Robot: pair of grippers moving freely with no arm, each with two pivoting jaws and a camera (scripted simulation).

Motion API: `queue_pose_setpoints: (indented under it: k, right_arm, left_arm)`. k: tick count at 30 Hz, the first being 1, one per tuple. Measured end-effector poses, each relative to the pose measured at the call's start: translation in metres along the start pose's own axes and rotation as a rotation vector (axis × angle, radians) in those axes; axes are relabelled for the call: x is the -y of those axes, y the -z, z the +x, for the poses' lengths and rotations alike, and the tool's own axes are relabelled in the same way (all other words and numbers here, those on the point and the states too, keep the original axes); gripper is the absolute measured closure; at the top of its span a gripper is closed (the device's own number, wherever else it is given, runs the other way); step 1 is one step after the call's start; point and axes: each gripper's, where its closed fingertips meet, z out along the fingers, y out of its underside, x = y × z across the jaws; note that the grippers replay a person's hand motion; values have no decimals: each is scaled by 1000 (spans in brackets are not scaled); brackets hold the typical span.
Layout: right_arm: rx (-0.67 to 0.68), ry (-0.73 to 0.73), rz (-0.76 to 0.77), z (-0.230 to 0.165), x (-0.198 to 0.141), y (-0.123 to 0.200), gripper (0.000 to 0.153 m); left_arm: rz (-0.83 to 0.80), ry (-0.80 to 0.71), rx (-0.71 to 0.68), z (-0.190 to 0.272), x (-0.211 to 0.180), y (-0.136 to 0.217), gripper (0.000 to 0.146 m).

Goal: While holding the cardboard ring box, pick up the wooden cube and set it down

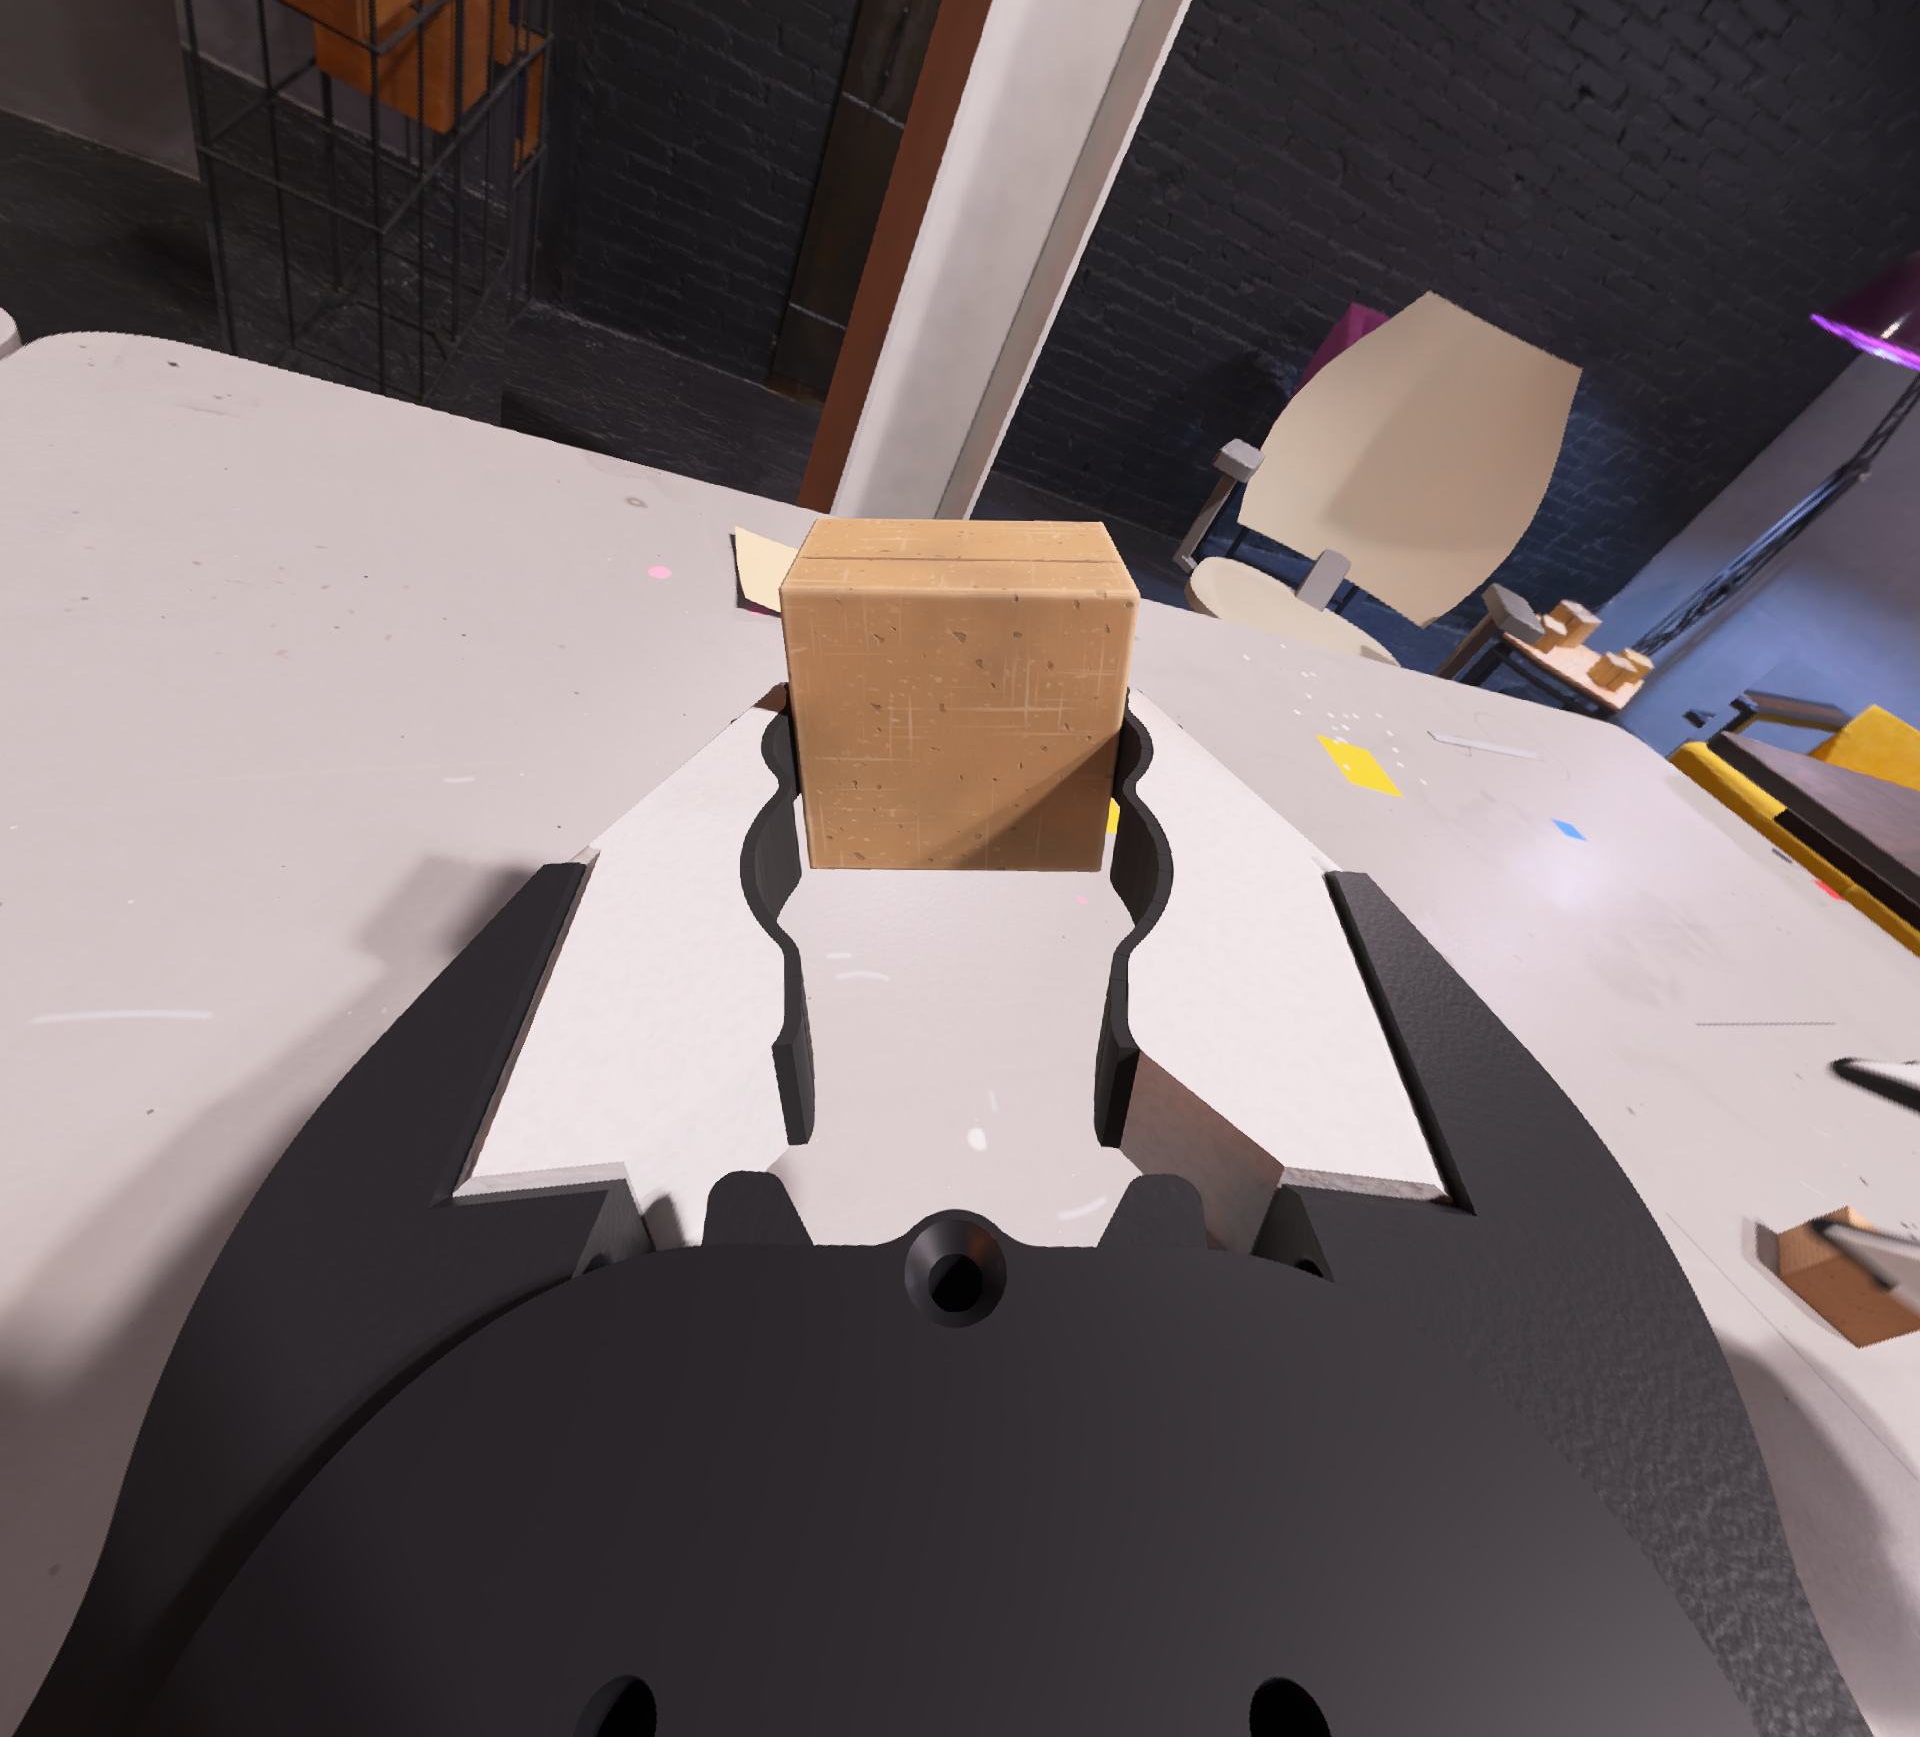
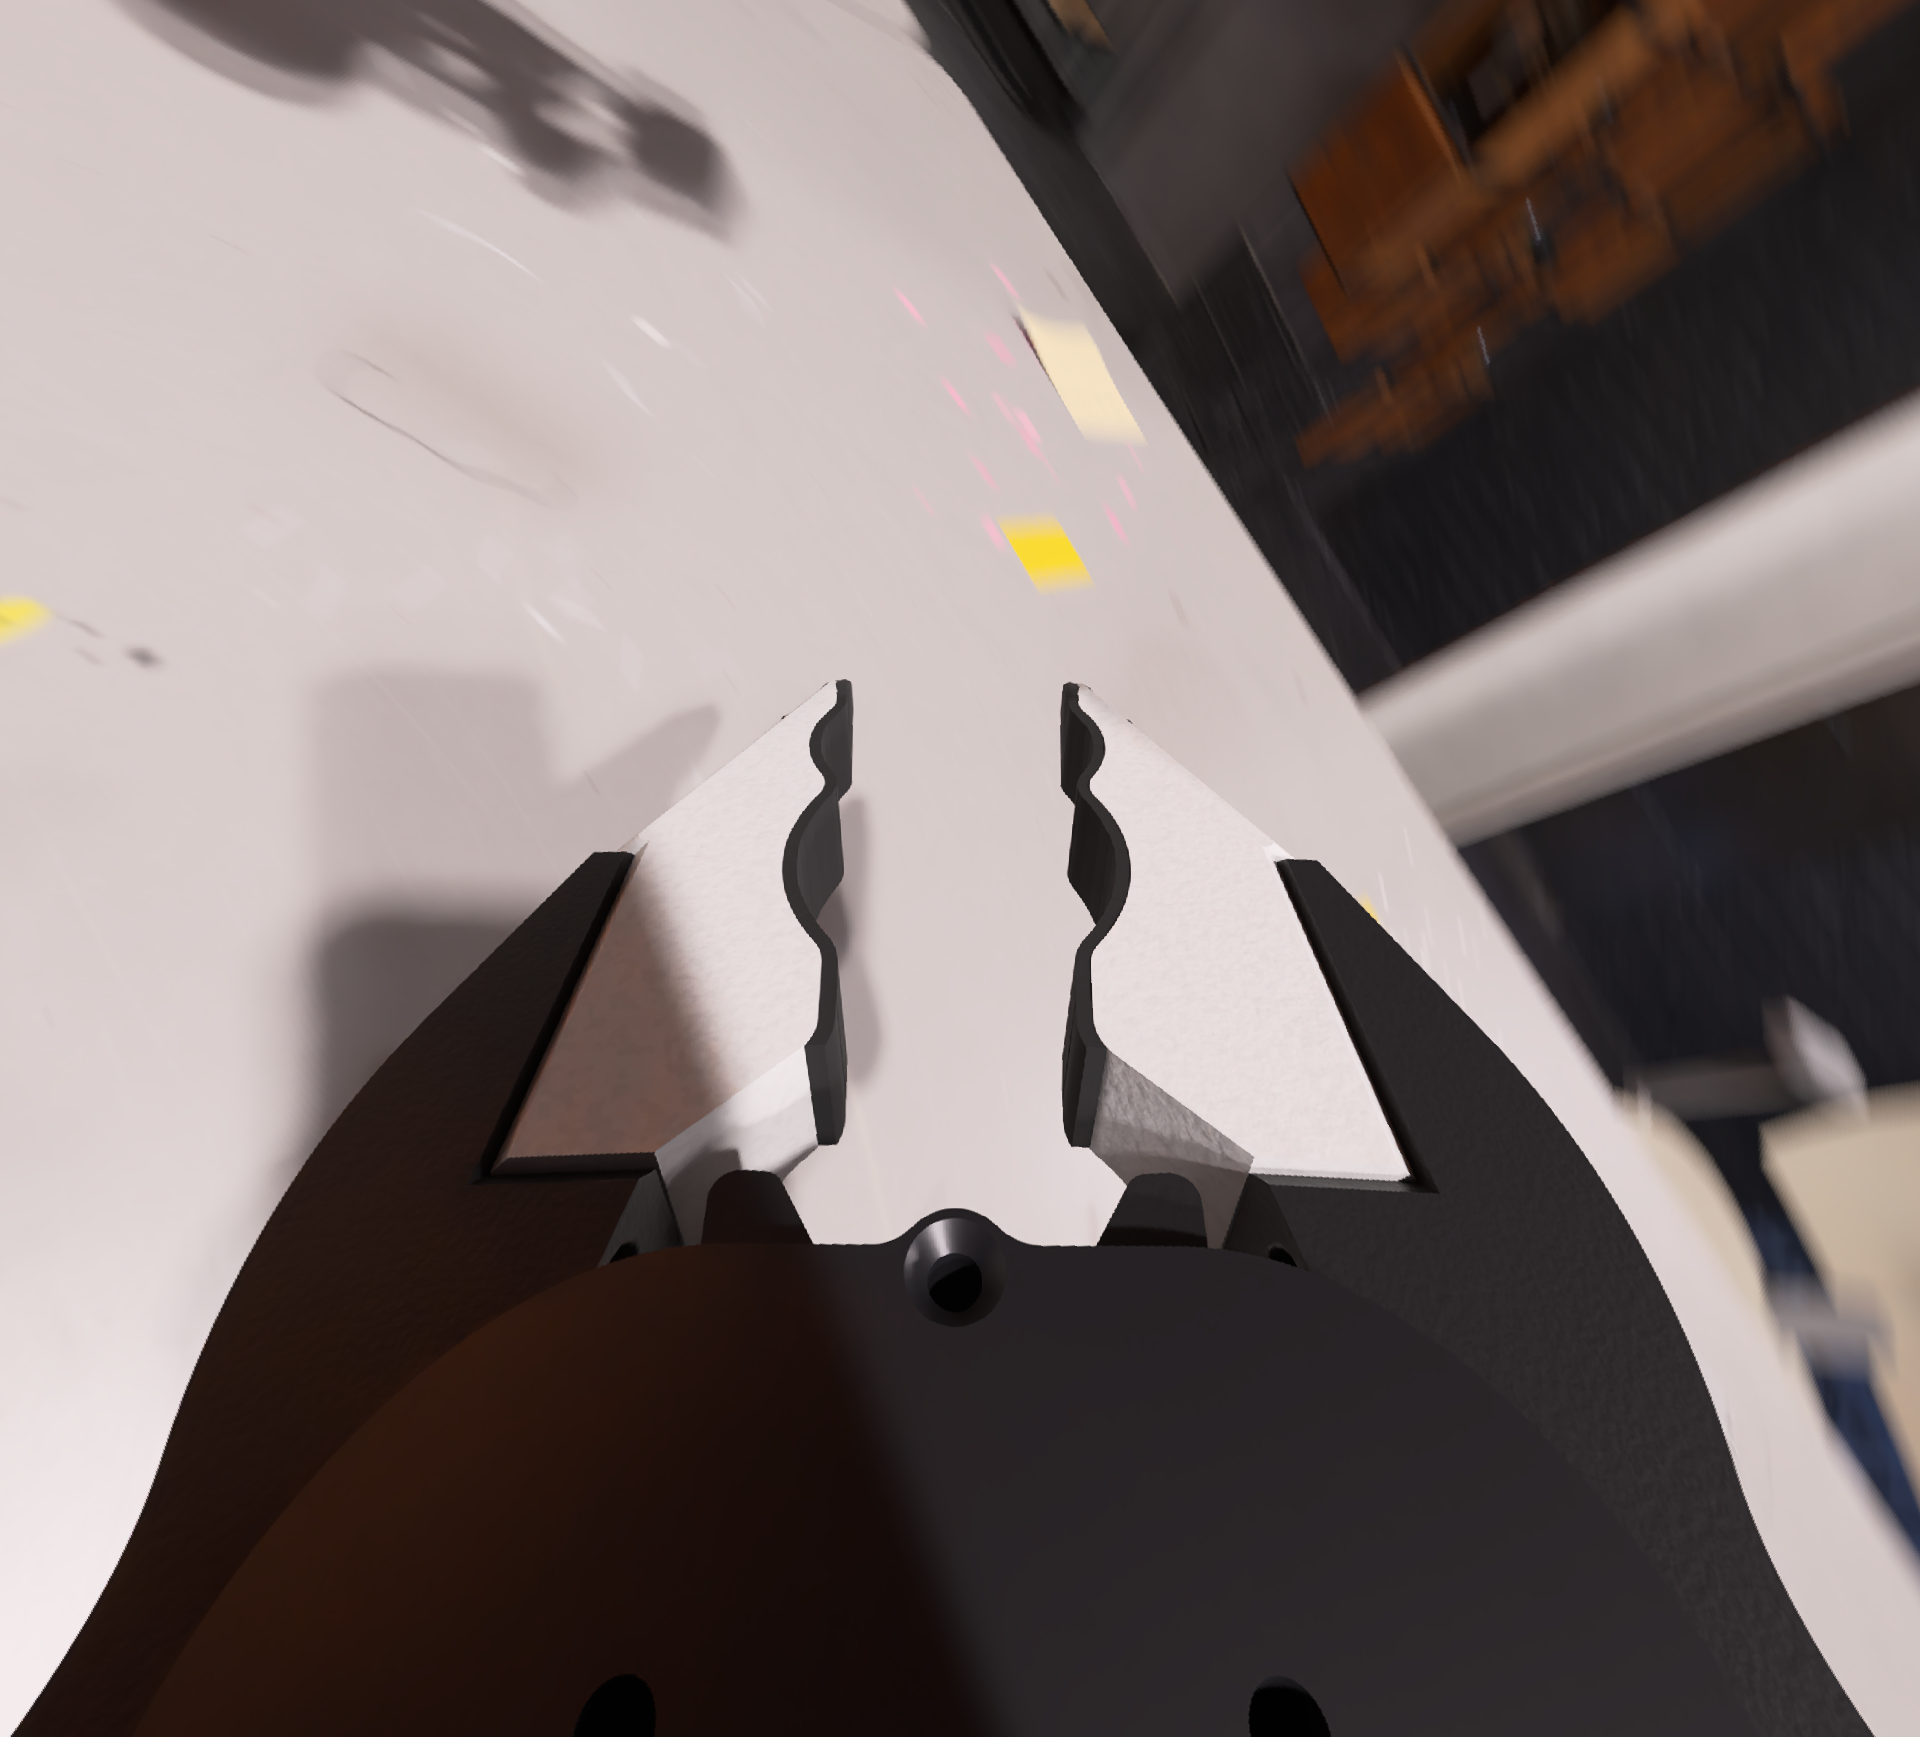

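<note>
Two grippers: left gripper [image 1: 954,788] clamped on cardboard ring box [image 1: 958,695]; right gripper [image 2: 956,742] narrowly parted, empty; wooden cube unseen ahead, direction unknown.

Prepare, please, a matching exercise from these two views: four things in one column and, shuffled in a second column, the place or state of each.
Column one
1. left tool
2. right tool
3. yellow patch
4. pale chair

Column two
A. lies flat on the white table
B. open and empty
C. stands beyond the table's far edge
D. shut on the cardboard ring box

Pairs: 1-D, 2-B, 3-A, 4-C
</note>
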Motion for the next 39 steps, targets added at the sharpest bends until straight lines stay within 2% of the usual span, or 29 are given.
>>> queue_pose_setpoints:
  k: [3,5,7,10,14,16,18,20,22,25,26,28,30,33,39]
  right_arm:
    - [-133,-300,-159,36,-68,52,111]
    - [-142,-524,-208,38,-108,75,109]
    - [-126,-676,-248,28,-137,86,105]
    - [-116,-741,-301,16,-158,87,98]
    - [-62,-757,-379,5,-169,78,92]
    - [-57,-763,-378,6,-170,77,99]
    - [-64,-792,-377,10,-170,78,118]
    - [-41,-925,-242,20,-155,83,118]
    - [54,-1171,79,42,-119,98,118]
    - [301,-1551,662,87,-71,143,118]
    - [387,-1630,808,98,-63,156,118]
    - [524,-1691,997,108,-49,175,118]
    - [609,-1702,1069,109,-37,182,118]
    - [662,-1695,1084,108,-24,182,118]
    - [691,-1710,1121,111,-21,183,118]
  left_arm:
    - [-16,-13,-1,4,-4,-3,87]
    - [-31,-26,-4,8,-8,-6,87]
    - [-55,-45,-7,13,-14,-10,87]
    - [-70,-73,-1,17,-18,-12,87]
    - [-83,-81,5,17,-22,-14,87]
    - [-86,-84,10,17,-23,-14,87]
    - [-85,-83,10,16,-23,-14,87]
    - [-85,-79,8,16,-23,-14,87]
    - [-82,-74,4,16,-23,-14,87]
    - [-81,-72,-3,18,-22,-14,87]
    - [-80,-72,-6,18,-22,-14,87]
    - [-78,-69,-9,19,-21,-14,87]
    - [-76,-65,-12,19,-21,-13,87]
    - [-71,-61,-14,19,-20,-13,87]
    - [-70,-57,-15,19,-20,-12,87]
